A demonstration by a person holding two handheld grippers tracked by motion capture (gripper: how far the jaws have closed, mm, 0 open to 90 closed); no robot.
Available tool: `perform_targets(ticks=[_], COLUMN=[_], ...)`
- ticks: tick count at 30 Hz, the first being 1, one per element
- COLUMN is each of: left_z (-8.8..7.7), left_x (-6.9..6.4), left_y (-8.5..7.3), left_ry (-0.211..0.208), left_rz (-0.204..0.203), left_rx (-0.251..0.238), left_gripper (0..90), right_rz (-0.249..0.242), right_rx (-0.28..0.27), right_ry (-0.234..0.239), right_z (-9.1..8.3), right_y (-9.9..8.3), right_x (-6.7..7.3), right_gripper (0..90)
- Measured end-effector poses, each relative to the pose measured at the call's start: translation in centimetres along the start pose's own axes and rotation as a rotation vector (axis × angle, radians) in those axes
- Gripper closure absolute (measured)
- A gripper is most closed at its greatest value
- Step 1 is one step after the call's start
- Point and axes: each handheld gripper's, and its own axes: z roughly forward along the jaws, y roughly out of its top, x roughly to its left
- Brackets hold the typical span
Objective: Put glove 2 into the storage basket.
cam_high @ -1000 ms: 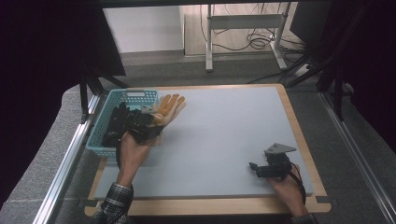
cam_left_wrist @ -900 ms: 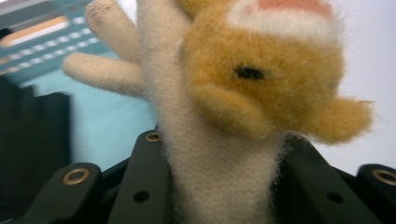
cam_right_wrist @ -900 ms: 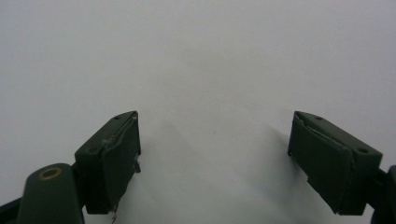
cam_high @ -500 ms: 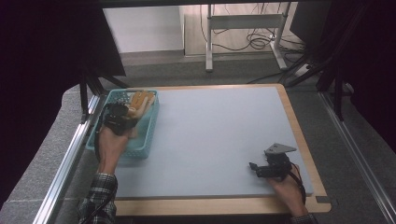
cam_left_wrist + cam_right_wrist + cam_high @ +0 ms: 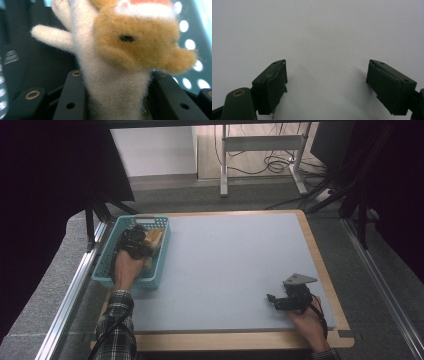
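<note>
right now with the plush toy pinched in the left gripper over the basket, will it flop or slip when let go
The plush toy looks fuzzy and soft, so it probably flops rather than stays stiff. The left gripper, jaws just opening, dents its body, suggesting it is light and squashy. It should likely settle in the basket without rolling.

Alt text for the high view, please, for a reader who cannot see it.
The left gripper holds a tan and cream plush toy over a teal basket at the left edge of a grey table. The right gripper rests open on the table near its right front corner, with nothing between its jaws.
</note>
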Motion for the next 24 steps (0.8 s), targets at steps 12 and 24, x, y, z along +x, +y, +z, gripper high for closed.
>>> perform_targets(ticks=[12, 24], left_z=[0.8, -1.2], left_x=[0.5, 0.6], left_y=[0.0, 0.1], left_ry=[0.005, -0.076], left_rz=[0.032, 0.011], left_rx=[0.07, -0.021], left_gripper=[17.3, 44.7], right_rz=[0.001, 0.0], right_rx=[0.0, 0.0], right_ry=[0.0, 0.0], right_z=[0.0, 0.0], right_y=[0.0, 0.0], right_x=[0.0, 0.0], right_gripper=[16.3, 16.3])
